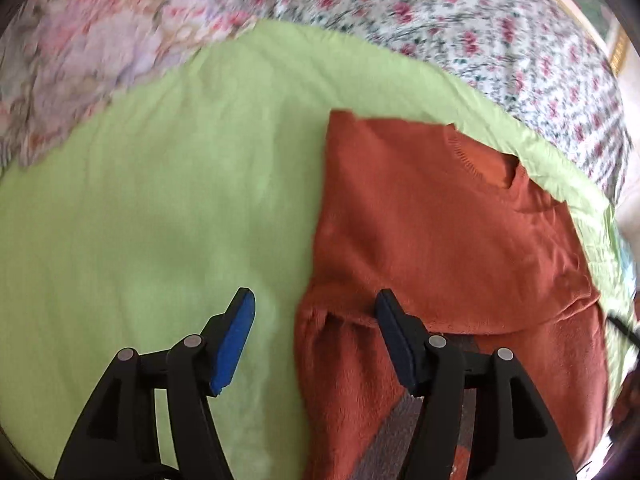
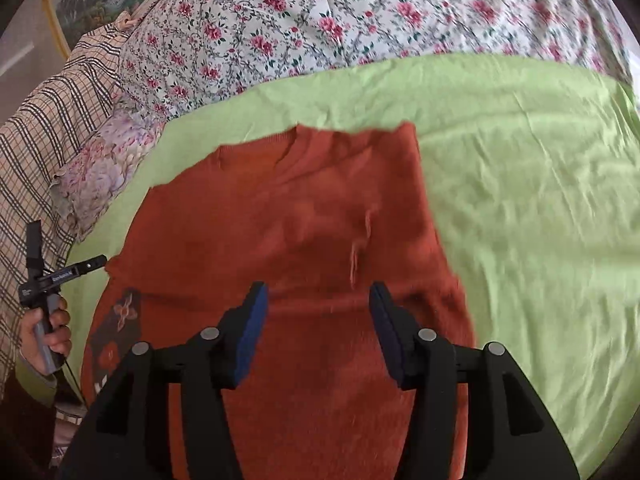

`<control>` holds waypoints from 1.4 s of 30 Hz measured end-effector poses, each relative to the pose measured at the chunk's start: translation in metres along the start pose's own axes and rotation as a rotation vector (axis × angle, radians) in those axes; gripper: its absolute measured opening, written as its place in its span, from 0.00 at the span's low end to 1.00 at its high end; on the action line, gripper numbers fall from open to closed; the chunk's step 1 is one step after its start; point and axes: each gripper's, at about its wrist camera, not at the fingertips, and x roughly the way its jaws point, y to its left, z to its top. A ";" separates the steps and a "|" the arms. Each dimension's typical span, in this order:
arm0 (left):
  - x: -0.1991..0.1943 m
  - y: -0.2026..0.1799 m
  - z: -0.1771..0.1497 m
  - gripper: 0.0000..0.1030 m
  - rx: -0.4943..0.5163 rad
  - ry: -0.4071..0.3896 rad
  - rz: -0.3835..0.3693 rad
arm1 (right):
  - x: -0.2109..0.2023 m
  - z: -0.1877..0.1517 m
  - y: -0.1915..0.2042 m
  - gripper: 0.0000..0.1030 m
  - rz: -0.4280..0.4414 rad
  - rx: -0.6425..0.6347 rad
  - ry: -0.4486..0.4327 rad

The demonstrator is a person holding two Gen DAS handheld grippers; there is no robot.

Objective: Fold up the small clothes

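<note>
I see the sweater (image 2: 288, 216) side-folded on the green sheet (image 2: 520, 200); both my left gripper (image 1: 316, 320) and right gripper (image 2: 318, 312) gape empty; crosswise folds remain.

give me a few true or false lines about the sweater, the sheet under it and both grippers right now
1. The rust-orange sweater lies on a light green sheet. True.
2. The right gripper is clamped on the sweater. False: its jaws stand apart, nothing pinched.
3. The left gripper is open. True.
4. The bedding behind the sheet is plain white. False: the floral bedding has pink flowers.
5. The sweater's neckline points away from the grippers. True.
</note>
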 end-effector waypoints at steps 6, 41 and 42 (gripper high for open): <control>-0.006 -0.007 0.018 0.61 -0.021 -0.049 -0.019 | -0.014 -0.040 0.018 0.52 0.044 0.047 0.014; -0.105 0.012 -0.234 0.68 0.131 0.103 -0.203 | -0.127 -0.152 -0.049 0.59 0.052 0.108 0.015; -0.105 0.014 -0.236 0.67 0.131 0.109 -0.220 | -0.130 -0.157 -0.051 0.59 0.057 0.105 0.027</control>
